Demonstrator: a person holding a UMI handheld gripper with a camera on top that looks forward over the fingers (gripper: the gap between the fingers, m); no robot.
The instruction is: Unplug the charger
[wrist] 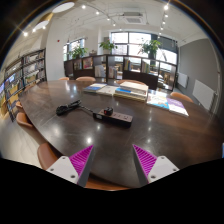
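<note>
A black power strip (113, 116) lies on the dark wooden table (150, 128), well beyond my fingers. A black charger with its cable (70, 106) sits to the left of the strip; I cannot tell whether it is plugged in. My gripper (113, 160) is open and empty, held above the table's near edge, with nothing between the pink pads (82, 157).
Books and papers (128, 90) lie at the table's far side, with more sheets (166, 99) at the right. Brown chairs (45, 153) stand around the table. Bookshelves (25, 72) line the left wall, and plants (107, 44) stand by the windows behind.
</note>
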